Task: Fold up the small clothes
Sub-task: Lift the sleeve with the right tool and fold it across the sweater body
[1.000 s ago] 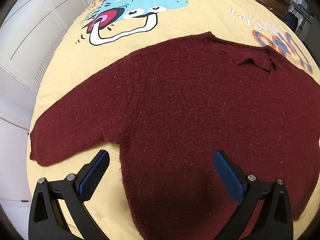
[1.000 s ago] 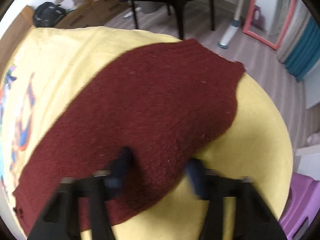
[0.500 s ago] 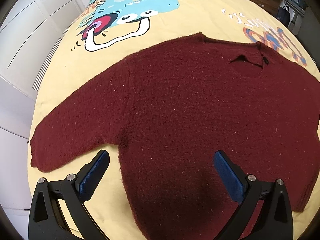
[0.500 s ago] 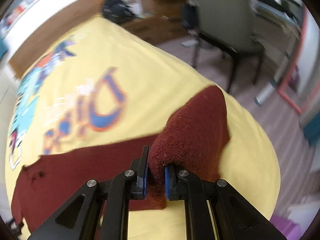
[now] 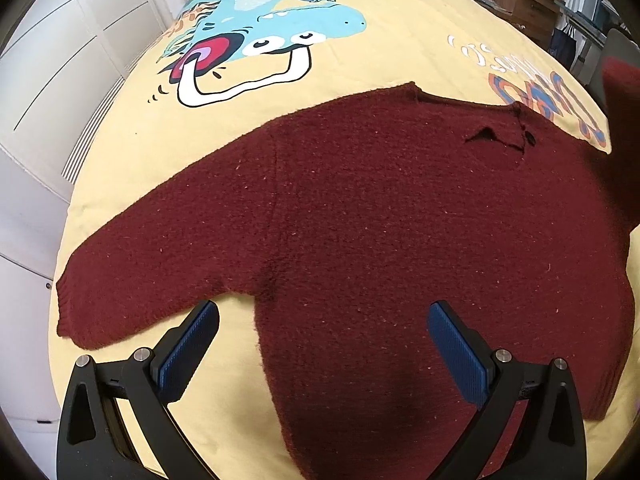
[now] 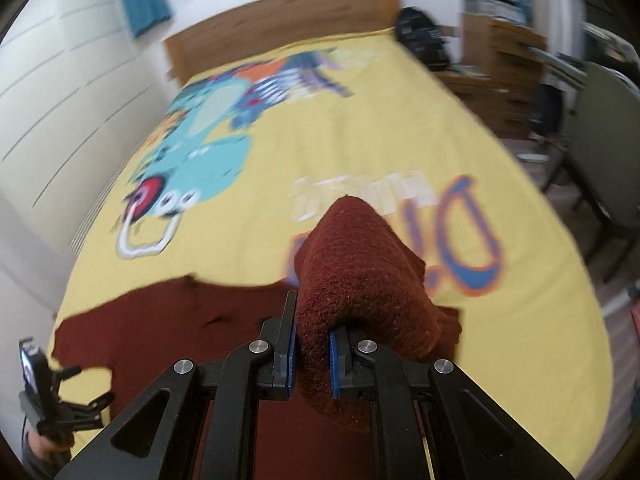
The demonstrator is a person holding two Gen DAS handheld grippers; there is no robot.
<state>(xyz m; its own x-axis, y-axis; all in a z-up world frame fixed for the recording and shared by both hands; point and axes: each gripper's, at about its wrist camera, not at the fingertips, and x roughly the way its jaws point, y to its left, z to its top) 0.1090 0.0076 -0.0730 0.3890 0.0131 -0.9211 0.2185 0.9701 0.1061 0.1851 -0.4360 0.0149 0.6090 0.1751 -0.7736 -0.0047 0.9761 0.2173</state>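
A dark red knitted sweater (image 5: pixel 380 220) lies flat on a yellow bedspread, its left sleeve (image 5: pixel 140 264) stretched out to the left and its neckline at the far side. My left gripper (image 5: pixel 320 344) is open and hovers above the sweater's left side seam, touching nothing. My right gripper (image 6: pixel 312 344) is shut on the sweater's right sleeve (image 6: pixel 356 276) and holds it lifted over the sweater's body (image 6: pixel 180 320). The raised sleeve also shows at the right edge of the left wrist view (image 5: pixel 622 80).
The yellow bedspread (image 5: pixel 360 52) carries a cartoon print and covers the whole bed. White wardrobe doors (image 5: pixel 60 80) stand on the left. A wooden headboard (image 6: pixel 280 28), drawers (image 6: pixel 512 64) and a chair (image 6: pixel 600 140) are beyond and right of the bed.
My right gripper closed on the right sleeve, lifted it off the bed and swung it leftward over the sweater. My left gripper stayed open and drew back slightly.
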